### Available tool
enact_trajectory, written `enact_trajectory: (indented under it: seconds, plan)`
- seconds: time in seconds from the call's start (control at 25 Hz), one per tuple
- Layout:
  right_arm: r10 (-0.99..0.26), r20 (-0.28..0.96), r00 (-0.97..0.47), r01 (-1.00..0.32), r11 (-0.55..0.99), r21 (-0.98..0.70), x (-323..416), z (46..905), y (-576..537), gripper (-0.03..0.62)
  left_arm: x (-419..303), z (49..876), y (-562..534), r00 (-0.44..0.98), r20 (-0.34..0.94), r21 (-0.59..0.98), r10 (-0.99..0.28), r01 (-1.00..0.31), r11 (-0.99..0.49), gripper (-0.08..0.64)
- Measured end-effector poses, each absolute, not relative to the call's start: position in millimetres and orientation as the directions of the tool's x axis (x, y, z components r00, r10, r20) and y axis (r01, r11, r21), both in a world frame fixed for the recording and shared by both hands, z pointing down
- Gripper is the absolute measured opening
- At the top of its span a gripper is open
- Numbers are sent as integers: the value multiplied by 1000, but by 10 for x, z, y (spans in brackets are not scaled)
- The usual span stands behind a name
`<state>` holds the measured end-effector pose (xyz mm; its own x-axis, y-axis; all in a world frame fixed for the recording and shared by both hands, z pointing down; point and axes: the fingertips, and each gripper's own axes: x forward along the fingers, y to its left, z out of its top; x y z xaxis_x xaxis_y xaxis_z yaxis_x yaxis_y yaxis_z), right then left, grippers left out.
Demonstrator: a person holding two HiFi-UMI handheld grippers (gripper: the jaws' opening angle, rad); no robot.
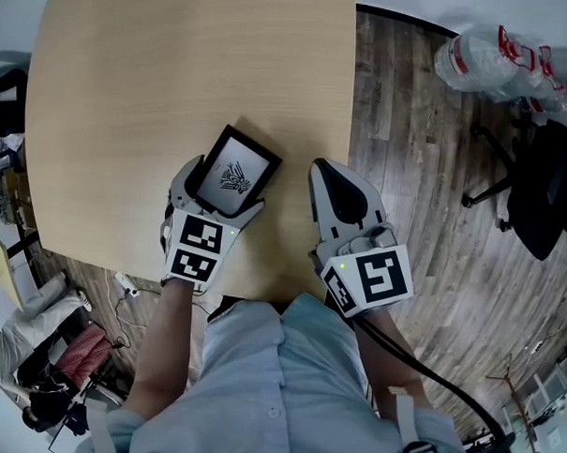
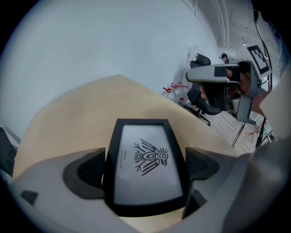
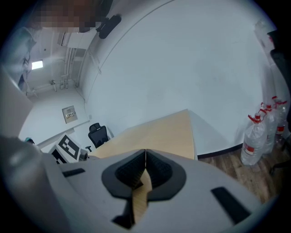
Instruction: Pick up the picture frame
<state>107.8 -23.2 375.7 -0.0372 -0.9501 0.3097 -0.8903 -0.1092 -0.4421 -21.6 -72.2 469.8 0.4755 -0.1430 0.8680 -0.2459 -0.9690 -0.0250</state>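
Observation:
The picture frame (image 1: 231, 172) is black-rimmed, with a white picture that bears a black emblem. It sits near the front of the light wooden table (image 1: 159, 75). My left gripper (image 1: 222, 196) reaches over the table's front edge, and its jaws hold the frame by its two long sides. In the left gripper view the frame (image 2: 144, 164) fills the gap, both dark pads (image 2: 86, 173) against its rim. My right gripper (image 1: 323, 171) hovers over the table's right front corner, shut on nothing. In the right gripper view its pads (image 3: 145, 167) meet.
The table's right edge (image 1: 350, 130) drops to a wooden floor. A pack of water bottles (image 1: 511, 57) and a black office chair (image 1: 539, 185) stand to the right. The person's torso is close to the table's front edge. Another black chair (image 3: 97, 134) stands far off.

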Motion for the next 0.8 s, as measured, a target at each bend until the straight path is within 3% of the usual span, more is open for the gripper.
enact_trajectory:
  seconds: [0.52, 0.8]
  plan:
    - [-944, 323, -65, -892, -90, -443, 1034, 3795, -217, 3, -298, 4711, -759, 467, 868, -32, -167, -283, -959, 557]
    - [-943, 296, -149, -887, -5, -461, 865, 3721, -270, 6, -308, 4582, -811, 501, 843, -35, -198, -316, -948, 557]
